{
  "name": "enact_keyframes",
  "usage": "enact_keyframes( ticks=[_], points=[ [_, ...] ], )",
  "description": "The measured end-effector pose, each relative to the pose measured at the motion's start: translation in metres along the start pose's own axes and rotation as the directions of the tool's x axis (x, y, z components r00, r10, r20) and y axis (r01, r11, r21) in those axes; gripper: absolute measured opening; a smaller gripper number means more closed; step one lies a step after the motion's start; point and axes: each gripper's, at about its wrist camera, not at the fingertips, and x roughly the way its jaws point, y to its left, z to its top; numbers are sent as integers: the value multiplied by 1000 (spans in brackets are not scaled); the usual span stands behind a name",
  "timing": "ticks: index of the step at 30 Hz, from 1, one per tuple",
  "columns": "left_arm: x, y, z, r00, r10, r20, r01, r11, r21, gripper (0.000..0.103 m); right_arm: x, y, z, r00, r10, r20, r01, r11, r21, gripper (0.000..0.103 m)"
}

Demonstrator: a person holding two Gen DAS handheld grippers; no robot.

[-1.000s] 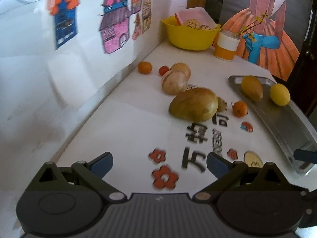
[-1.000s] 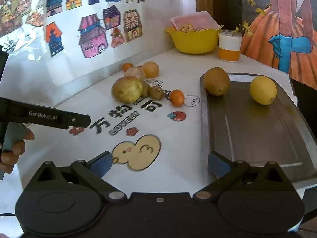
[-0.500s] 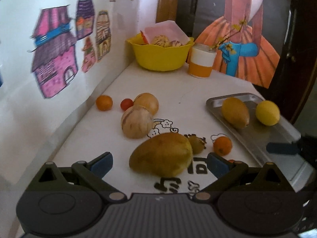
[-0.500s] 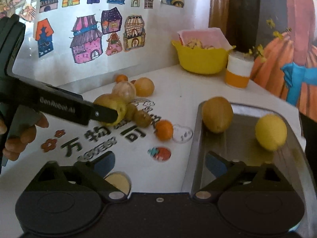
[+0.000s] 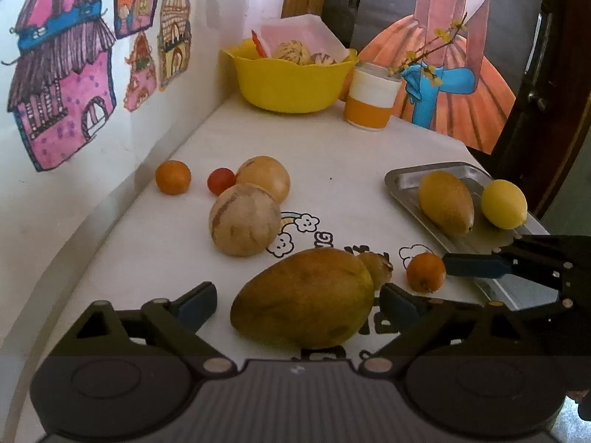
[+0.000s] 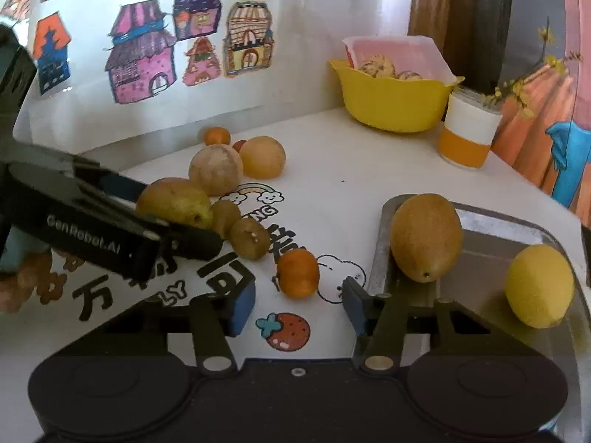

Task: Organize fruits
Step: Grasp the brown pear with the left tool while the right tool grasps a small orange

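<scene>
Here the mango (image 5: 303, 297) lies between the spread left tool (image 5: 295, 301), right tool (image 6: 299, 304) spread too.

A large yellow-brown mango (image 5: 303, 297) lies on its side on the desk (image 5: 351, 155), left of the metal tray (image 5: 406, 181). Just behind it sit two small brown kiwis (image 6: 249, 238). A small orange (image 5: 425, 271) rests just left of the tray. Farther from the tray are two round tan melons (image 5: 243, 219), a red tomato (image 5: 221, 181) and another orange (image 5: 173, 177). On the tray lie a second mango (image 5: 446, 201) and a yellow lemon (image 5: 504, 203).
</scene>
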Motion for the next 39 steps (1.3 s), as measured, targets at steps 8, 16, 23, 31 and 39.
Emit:
enact_keyframes(
  ticks=[8, 16, 23, 31, 39],
  points=[
    [0, -2, -1, 1000, 7, 11, -8, 1000, 21, 83, 5, -7, 4, 999, 33, 6, -34, 998, 49, 37],
    [-1, -16, -4, 998, 55, 5, -56, 995, 84, 77, 1, -8, 1, 999, 26, 20, -27, 997, 73, 28],
    [-10, -19, -12, 996, 89, 16, -89, 995, 41, 77, -15, -6, -7, 998, 40, 38, -43, 994, 103, 28],
    [-26, -27, -25, 994, 113, 7, -113, 993, 45, 76, -40, 3, -22, 998, 36, 45, -41, 993, 113, 28],
    [-41, -40, -35, 997, 71, -20, -70, 997, 45, 77, -68, 1, -34, 998, 18, 66, -27, 989, 143, 28]
  ],
)
